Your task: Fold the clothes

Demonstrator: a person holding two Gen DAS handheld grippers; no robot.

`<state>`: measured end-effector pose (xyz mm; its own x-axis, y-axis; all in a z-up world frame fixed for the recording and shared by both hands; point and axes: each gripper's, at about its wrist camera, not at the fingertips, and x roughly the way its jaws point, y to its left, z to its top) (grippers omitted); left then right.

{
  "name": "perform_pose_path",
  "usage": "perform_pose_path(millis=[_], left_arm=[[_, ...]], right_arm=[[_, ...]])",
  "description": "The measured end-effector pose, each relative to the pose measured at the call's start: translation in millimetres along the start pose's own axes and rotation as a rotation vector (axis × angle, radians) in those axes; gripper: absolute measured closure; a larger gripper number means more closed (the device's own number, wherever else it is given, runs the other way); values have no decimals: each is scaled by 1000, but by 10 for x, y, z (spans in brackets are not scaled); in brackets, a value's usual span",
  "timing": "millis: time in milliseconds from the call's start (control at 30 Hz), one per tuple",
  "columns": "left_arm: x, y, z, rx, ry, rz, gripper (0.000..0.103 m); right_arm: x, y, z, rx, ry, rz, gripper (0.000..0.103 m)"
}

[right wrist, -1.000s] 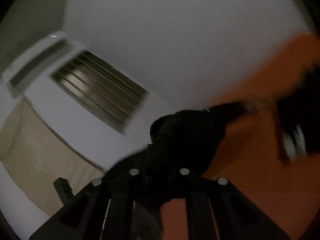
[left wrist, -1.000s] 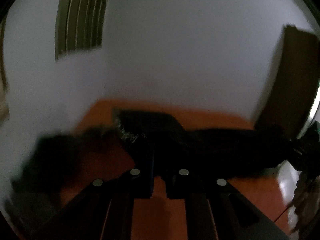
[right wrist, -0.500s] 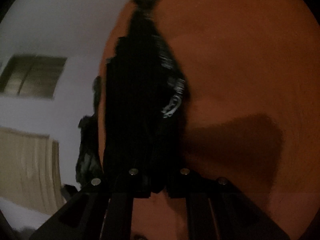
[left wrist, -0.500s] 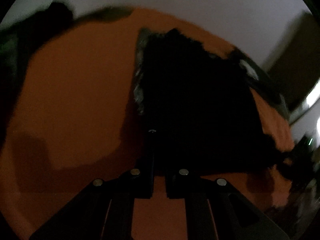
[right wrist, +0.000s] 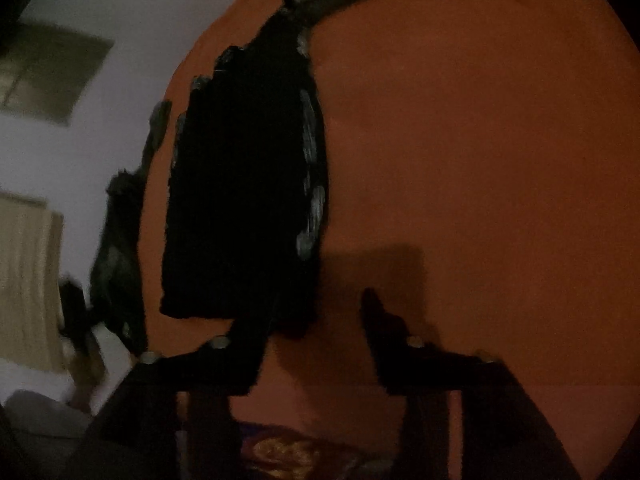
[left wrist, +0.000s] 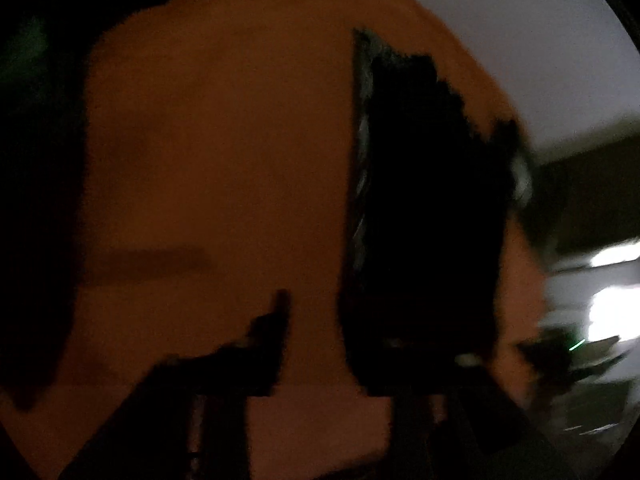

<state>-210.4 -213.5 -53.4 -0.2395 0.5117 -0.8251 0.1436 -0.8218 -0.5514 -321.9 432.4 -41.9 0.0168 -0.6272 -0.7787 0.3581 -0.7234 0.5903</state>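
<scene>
Black folded garment (right wrist: 240,184) lies oblong on matte orange surface (right wrist: 480,140).

Folded cloth (left wrist: 428,208) lies flat on table (left wrist: 216,152), ahead of my tongs. More clothes (left wrist: 36,160) far left.

Right gripper (right wrist: 316,312) jaws opening, nothing pinched; black garment (right wrist: 240,184) flat on orange surface (right wrist: 480,140), beneath left finger (right wrist: 248,344).

blurred: dark garment (left wrist: 432,208) | hidden: left gripper's right fingertip
</scene>
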Motion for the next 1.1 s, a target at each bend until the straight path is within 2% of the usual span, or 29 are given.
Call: perform_pose_path(millis=[33,100,167,267,367,400,433,567,600,700,733,767,800,867,1000,1100], left_arm=[[144,34,250,-12,-8,-35,35],[468,107,656,-62,-18,-85,35],[813,125,955,-123,-8,-118,35],[1147,0,1144,-153,-15,-140,35],[1346,-194,1340,-140,-43,-138,33],[1404,-259,1424,-133,-45,-134,27],[1462,-324,1509,-127,-46,-131,26],[1497,-520,1678,-61,-124,-197,26],[1531,-590,1719,-40,-112,-191,26],[1807,-760,1841,-14,0,-141,26],[1846,-805,1868,0,5,-105,30],[1841,-847,1891,18,-20,-61,62],[1791,-841,1894,6,-58,-27,99],[1643,-776,1863,-48,-144,12,100],[958,-514,1529,-153,-356,-57,100],[523,-223,1280,-146,-411,-68,100]], right_arm=[[22,46,226,-36,-31,5,29],[108,49,457,-35,-69,3,29],[221,7,557,51,-112,61,29],[390,35,455,160,-102,173,29],[511,167,322,100,-72,165,29],[527,210,288,77,-76,158,29],[535,217,254,68,-73,161,29],[521,178,123,74,-69,186,29],[518,157,95,82,-66,188,29],[502,68,27,103,-66,180,29],[481,6,3,119,-71,175,29],[452,-57,-28,139,-78,178,29],[421,-119,-60,160,-85,183,29],[347,-237,-105,203,-105,193,29],[217,-373,-114,273,-168,217,29],[145,-403,-85,288,-199,225,29]])
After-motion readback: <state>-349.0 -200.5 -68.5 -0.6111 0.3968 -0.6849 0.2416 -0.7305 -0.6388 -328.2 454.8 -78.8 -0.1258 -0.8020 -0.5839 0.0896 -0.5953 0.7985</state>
